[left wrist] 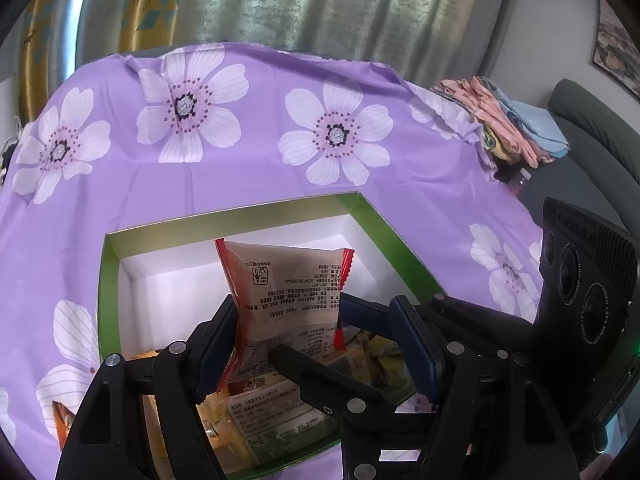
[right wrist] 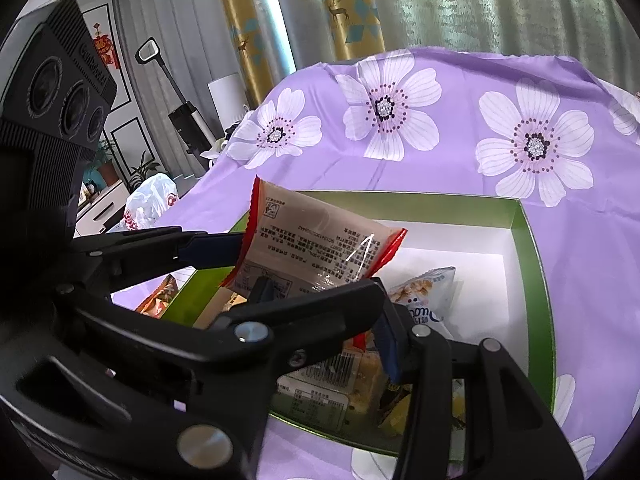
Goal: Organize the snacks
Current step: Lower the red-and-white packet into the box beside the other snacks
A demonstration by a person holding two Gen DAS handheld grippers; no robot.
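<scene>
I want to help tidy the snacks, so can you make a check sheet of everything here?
Surface: purple flowered cloth, wrinkled.
Job's things: green box, partly filled with snack packets; red-edged packet held above it.
Clutter: orange packet on the cloth beside the box; folded clothes at the far corner.
Grippers: right hand-held gripper shut on the red-edged packet; left hand-held gripper open, one pad touching it.
Cables: nothing seen.
Surroundings: curtains, upright vacuum, plastic bag.
</scene>
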